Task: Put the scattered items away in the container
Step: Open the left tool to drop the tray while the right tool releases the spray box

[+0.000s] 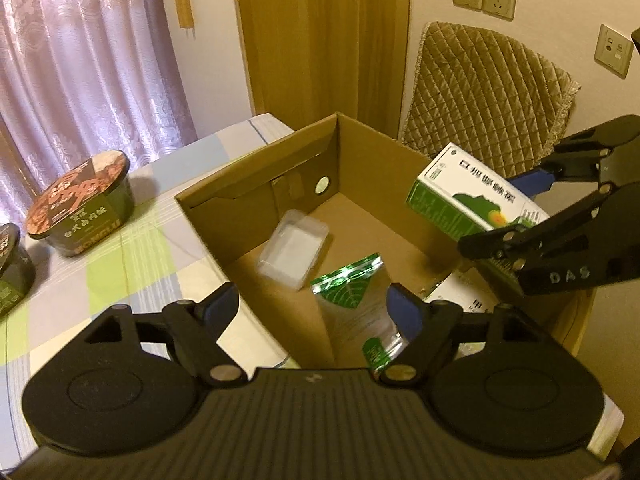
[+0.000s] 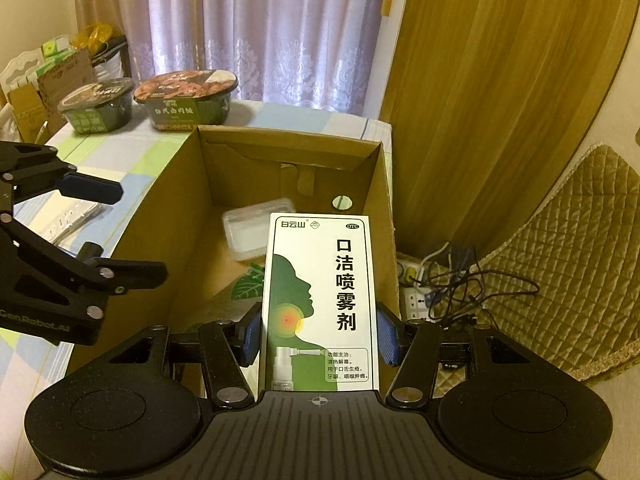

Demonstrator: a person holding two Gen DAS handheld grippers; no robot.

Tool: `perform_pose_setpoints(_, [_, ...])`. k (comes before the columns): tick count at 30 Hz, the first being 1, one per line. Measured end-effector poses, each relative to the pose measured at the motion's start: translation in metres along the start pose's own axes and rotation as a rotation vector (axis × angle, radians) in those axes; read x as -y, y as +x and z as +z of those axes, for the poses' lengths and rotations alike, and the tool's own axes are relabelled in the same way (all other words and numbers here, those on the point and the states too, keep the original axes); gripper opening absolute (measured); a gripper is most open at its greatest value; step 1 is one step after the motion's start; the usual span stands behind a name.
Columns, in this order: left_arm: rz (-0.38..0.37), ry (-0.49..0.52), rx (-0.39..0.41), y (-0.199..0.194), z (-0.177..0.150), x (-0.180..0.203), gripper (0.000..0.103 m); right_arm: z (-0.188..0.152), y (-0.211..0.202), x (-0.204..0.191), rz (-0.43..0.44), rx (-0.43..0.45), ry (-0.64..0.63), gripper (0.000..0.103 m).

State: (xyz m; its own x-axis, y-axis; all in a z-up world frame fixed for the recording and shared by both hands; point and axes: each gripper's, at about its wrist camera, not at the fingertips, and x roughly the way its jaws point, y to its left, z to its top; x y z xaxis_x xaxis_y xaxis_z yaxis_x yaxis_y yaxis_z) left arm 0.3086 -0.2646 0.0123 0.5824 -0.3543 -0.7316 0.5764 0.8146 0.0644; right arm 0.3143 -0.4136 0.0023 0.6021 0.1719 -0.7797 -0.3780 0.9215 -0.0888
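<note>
Your cardboard box [image 2: 288, 148] stands open on the checked tablecloth [image 1: 132, 248], its right wall at the table edge, with a quilted chair [image 2: 560, 248] and a power strip with cables [image 2: 440, 280] just beyond it. Most of the box floor is bare; only a clear plastic tray [image 1: 294, 248] and a green foil pouch [image 1: 352, 292] lie inside. Your right gripper [image 2: 320, 336] holds the white and green spray box [image 2: 320, 300] above the right side of the opening, though its right pad seems perhaps not fully touching. Your left gripper [image 1: 316, 308] hovers wide open and empty over the near wall. Two noodle bowls [image 2: 186, 98] wait on the table behind the box.
</note>
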Motion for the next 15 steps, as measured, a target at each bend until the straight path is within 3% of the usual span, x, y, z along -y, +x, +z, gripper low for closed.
perform_pose_setpoints(12, [0.006, -0.025, 0.008, -0.009, -0.006, -0.013, 0.078, 0.011, 0.006, -0.009, 0.001, 0.006, -0.014, 0.058])
perform_pose_setpoints(15, [0.001, -0.028, 0.007, -0.010, -0.007, -0.014, 0.078, 0.016, 0.008, -0.013, -0.009, 0.044, -0.056, 0.059])
